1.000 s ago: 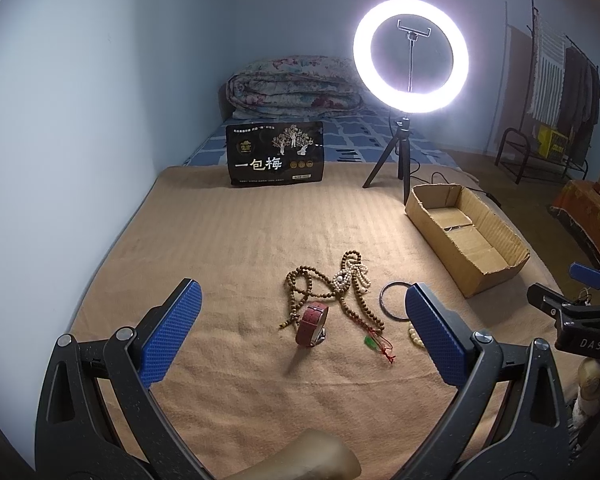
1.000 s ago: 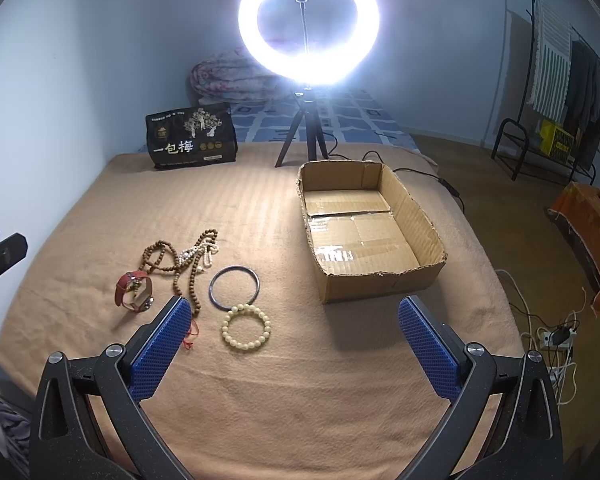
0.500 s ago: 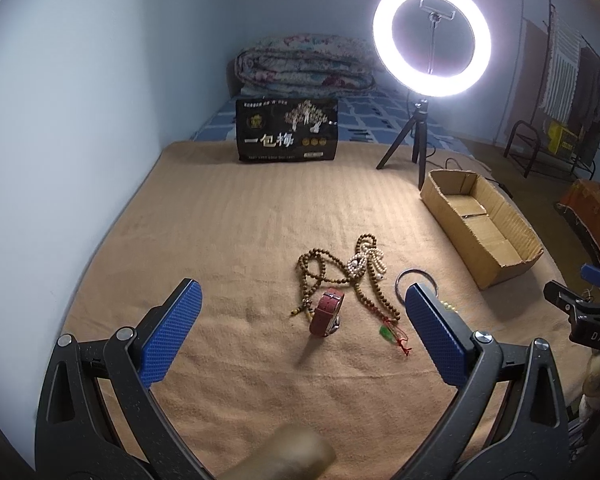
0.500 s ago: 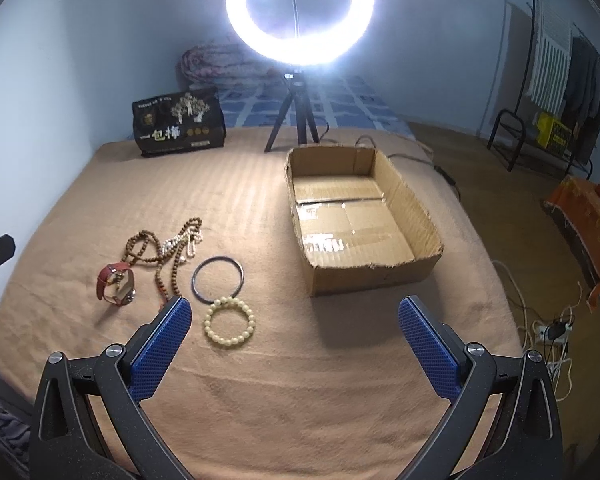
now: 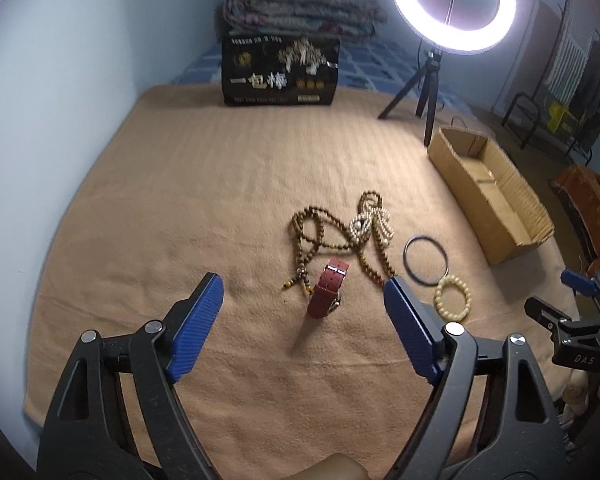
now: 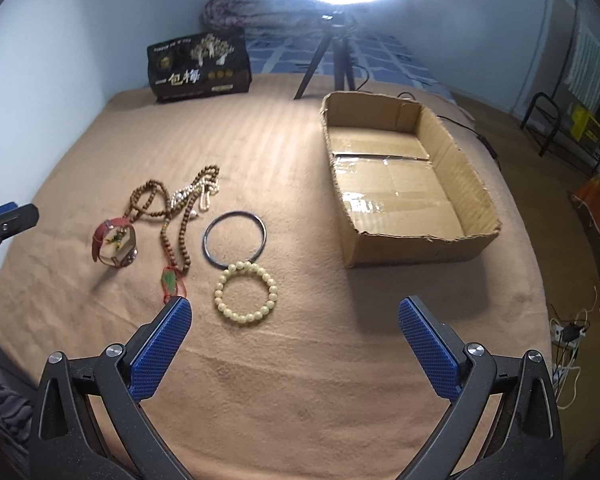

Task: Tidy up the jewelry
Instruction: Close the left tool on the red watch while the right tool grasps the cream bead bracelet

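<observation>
Jewelry lies on a tan blanket: a red-strap watch [image 5: 329, 292] [image 6: 114, 242] standing on edge, brown bead necklaces [image 5: 320, 232] [image 6: 172, 208] tangled with a pearl strand [image 6: 204, 194], a dark bangle [image 5: 426, 258] [image 6: 235, 239], a cream bead bracelet [image 5: 453, 298] [image 6: 246, 292] and a green pendant [image 6: 170, 282]. An open, empty cardboard box [image 6: 404, 180] [image 5: 488, 196] sits to the right. My left gripper [image 5: 300, 320] is open, just short of the watch. My right gripper [image 6: 294, 340] is open, near the cream bracelet.
A ring light on a tripod [image 5: 452, 4] stands at the back by the box. A black printed bag [image 5: 280, 70] [image 6: 200, 66] stands at the back left, folded quilts [image 5: 300, 16] behind it. Cables and a power strip [image 6: 568, 332] lie on the floor right.
Both grippers have moved forward and lower toward the jewelry, which now looks larger and nearer. Both stay open. No piece has moved.
</observation>
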The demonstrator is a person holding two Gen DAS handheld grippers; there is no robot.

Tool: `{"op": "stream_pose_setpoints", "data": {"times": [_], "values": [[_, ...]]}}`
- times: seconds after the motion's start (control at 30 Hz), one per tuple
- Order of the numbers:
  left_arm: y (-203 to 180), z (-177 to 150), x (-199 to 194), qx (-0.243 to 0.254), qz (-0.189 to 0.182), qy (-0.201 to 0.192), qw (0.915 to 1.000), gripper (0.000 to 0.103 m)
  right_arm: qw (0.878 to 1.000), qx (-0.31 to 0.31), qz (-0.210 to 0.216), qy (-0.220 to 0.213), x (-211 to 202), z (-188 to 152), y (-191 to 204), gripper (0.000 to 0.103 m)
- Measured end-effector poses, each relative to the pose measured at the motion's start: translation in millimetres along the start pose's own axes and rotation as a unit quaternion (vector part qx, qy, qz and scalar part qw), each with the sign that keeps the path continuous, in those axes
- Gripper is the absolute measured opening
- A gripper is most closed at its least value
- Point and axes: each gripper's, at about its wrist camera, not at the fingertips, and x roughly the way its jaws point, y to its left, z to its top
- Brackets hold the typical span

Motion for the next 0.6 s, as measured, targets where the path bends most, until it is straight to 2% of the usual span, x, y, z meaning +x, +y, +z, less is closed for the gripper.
{"op": "stream_pose_setpoints", "data": {"times": [0.1, 0.17, 0.23, 0.3, 0.43, 0.5, 0.6], "values": [[-4, -2, 13, 0.012, 0.004, 0.014, 0.9998, 0.085, 1.000, -0.023, -0.018, 0.009, 13, 1, 4, 0.101], [-6, -4, 22, 0.020, 0.003, 0.027, 0.9995, 0.085, 0.999, -0.039, -0.020, 0.018, 22, 2, 6, 0.095], [-8, -5, 31, 0.023, -0.001, 0.039, 0.9990, 0.084, 0.998, -0.051, -0.012, 0.036, 35, 4, 6, 0.088], [-9, -5, 39, 0.025, -0.001, 0.050, 0.9984, 0.078, 0.997, -0.051, -0.001, 0.051, 46, 5, 6, 0.083], [-8, -5, 55, 0.023, -0.003, 0.070, 0.9973, 0.072, 0.995, -0.035, 0.033, 0.088, 68, 8, 5, 0.077], [-8, -5, 61, 0.024, -0.004, 0.078, 0.9967, 0.063, 0.993, -0.030, 0.046, 0.101, 76, 8, 6, 0.066], [-7, -4, 69, 0.028, -0.003, 0.084, 0.9960, 0.062, 0.991, -0.023, 0.057, 0.117, 86, 8, 7, 0.062]]}}
